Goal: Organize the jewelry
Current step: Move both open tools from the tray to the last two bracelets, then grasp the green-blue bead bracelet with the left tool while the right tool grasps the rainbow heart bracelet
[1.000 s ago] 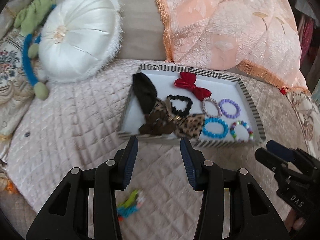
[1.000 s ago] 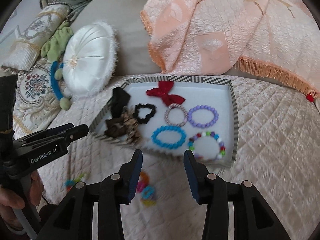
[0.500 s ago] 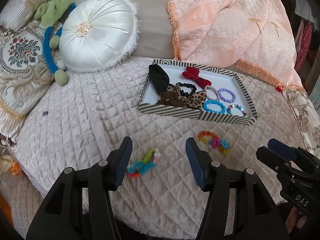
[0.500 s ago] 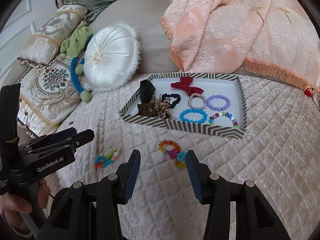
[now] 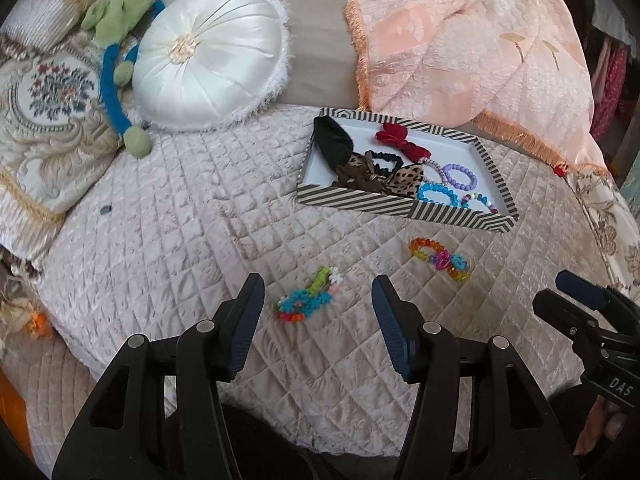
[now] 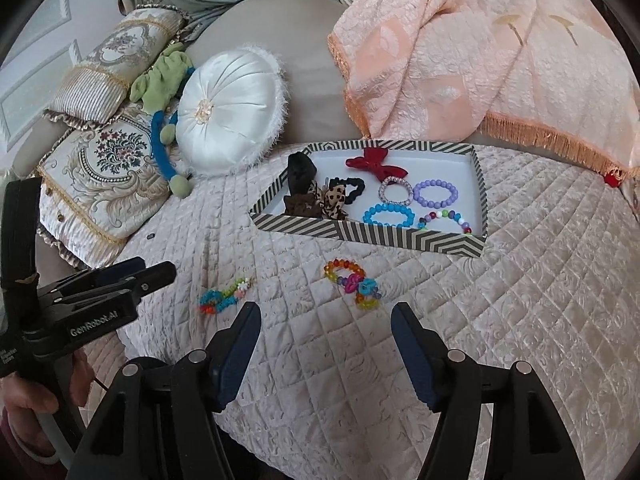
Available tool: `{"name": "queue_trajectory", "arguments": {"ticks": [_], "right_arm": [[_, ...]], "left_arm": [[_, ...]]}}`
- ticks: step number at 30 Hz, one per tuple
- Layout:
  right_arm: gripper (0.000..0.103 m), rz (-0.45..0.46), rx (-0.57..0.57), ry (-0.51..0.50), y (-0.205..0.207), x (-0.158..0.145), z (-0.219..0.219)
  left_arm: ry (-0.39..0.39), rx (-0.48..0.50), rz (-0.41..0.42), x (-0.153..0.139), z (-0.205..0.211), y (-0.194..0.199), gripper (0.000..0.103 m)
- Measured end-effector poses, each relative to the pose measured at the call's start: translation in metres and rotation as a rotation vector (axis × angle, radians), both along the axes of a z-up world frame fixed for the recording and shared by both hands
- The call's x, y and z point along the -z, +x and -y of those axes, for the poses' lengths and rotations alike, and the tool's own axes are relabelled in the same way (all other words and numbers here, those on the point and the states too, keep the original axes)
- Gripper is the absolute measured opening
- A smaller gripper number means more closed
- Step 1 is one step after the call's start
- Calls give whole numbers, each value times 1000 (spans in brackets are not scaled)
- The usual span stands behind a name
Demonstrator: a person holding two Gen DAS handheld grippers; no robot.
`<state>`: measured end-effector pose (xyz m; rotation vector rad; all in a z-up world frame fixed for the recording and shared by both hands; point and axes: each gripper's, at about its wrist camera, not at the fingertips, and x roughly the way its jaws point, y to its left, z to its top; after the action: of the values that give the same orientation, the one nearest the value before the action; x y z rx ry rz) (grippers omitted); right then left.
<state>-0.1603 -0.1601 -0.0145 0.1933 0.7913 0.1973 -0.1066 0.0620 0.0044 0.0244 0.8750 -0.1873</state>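
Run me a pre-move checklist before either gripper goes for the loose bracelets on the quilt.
1. Left gripper open, holding nothing: ok.
2. Right gripper open, holding nothing: ok.
3. Blue-green beaded bracelet lies on the quilt in line with the left gripper's fingers: ok.
4. Orange-pink beaded bracelet unobstructed ahead of the right gripper: ok.
5. Striped tray has bare floor left for more pieces: ok.
6. Bracelets tangled or knotted: cannot tell.

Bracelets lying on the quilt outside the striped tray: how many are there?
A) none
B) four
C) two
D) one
C: a blue-green flower bracelet and an orange-pink-blue bracelet lie on the quilt in front of the striped tray; the rest sit inside it.
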Motion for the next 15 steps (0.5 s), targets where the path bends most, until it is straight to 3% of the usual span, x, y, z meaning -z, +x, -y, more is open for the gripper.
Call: {"name": "queue_trajectory", "arguments": {"ticks": [10, 15], "right_arm": [[65, -63, 15, -34, 7, 26, 10], [65, -88, 15, -27, 18, 41, 14]], "left_arm": [[-192, -81, -156, 21, -58, 18, 56], [-229, -101, -218, 38, -67, 30, 57]]}}
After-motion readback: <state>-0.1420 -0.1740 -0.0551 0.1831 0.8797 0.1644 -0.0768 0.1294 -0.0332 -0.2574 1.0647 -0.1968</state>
